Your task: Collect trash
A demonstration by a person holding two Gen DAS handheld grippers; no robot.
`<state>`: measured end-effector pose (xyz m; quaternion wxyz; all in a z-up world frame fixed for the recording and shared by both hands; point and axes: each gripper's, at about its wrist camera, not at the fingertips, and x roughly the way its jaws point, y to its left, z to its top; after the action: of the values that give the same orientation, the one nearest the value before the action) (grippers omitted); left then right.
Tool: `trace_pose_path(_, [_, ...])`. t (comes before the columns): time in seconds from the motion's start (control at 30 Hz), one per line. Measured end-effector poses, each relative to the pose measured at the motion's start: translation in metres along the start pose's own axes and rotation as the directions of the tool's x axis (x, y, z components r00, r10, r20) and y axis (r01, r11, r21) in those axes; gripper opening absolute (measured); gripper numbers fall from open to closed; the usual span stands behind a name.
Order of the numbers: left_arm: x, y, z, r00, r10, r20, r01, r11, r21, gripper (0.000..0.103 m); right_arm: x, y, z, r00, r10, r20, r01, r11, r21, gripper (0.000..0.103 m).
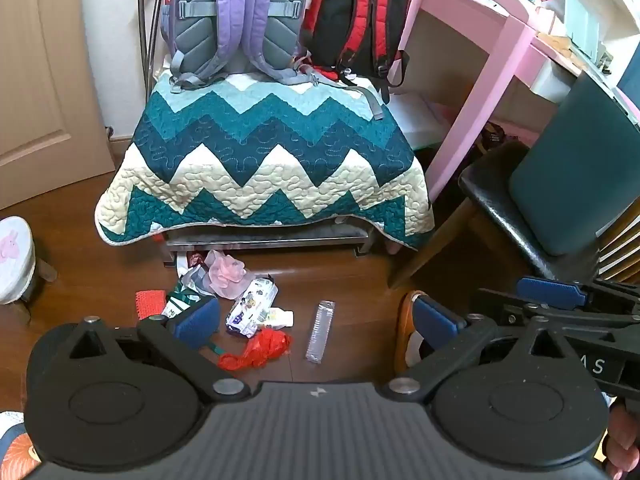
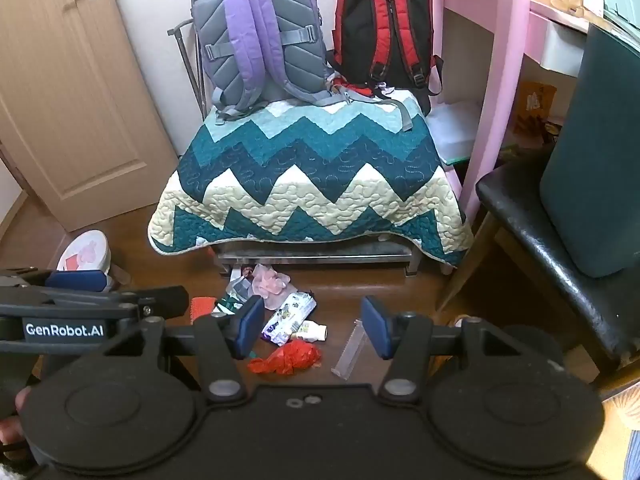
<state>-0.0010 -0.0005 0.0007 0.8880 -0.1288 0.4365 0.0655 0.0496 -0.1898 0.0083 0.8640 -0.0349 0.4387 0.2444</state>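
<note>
Trash lies on the wood floor in front of a quilt-covered bench: a red plastic bag (image 1: 256,350) (image 2: 286,357), a clear plastic strip (image 1: 320,330) (image 2: 351,349), a white printed wipes pack (image 1: 252,306) (image 2: 289,312), a small white bottle (image 1: 278,318) (image 2: 310,331), a pink crumpled wrapper (image 1: 226,276) (image 2: 270,282) and a red mesh piece (image 1: 150,302) (image 2: 202,306). My left gripper (image 1: 316,318) is open and empty above the pile. My right gripper (image 2: 312,326) is open and empty above it too, and shows at the right of the left wrist view (image 1: 552,292).
The bench with the zigzag quilt (image 1: 260,168) (image 2: 308,184) carries a purple backpack (image 1: 236,16) and a red-black backpack (image 1: 356,20). A black chair (image 1: 540,208) (image 2: 560,232) and pink desk (image 1: 472,80) stand right. A small stool (image 1: 16,260) and door (image 2: 68,92) are left.
</note>
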Motion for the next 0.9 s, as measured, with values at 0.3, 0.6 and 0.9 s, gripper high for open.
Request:
trace_pose_path(0.3, [0.005, -0.002, 0.004, 1.000, 0.001, -0.013, -0.001, 1.000, -0.011, 0.103, 0.007, 0.000, -0.008, 1.000, -0.012, -0.003, 0.012, 1.000, -0.008, 0.054])
trace_pose_path(0.6, [0.000, -0.008, 0.007, 1.000, -0.011, -0.008, 0.011, 1.000, -0.002, 0.103, -0.001, 0.000, 0.001, 0.999, -0.039, -0.003, 0.039, 0.999, -0.010, 0.054])
trace_pose_path(0.9, [0.003, -0.012, 0.008, 1.000, -0.024, -0.012, 0.024, 1.000, 0.009, 0.103, -0.004, 0.004, 0.002, 0.995, -0.104, -0.001, 0.104, 0.994, -0.031, 0.054])
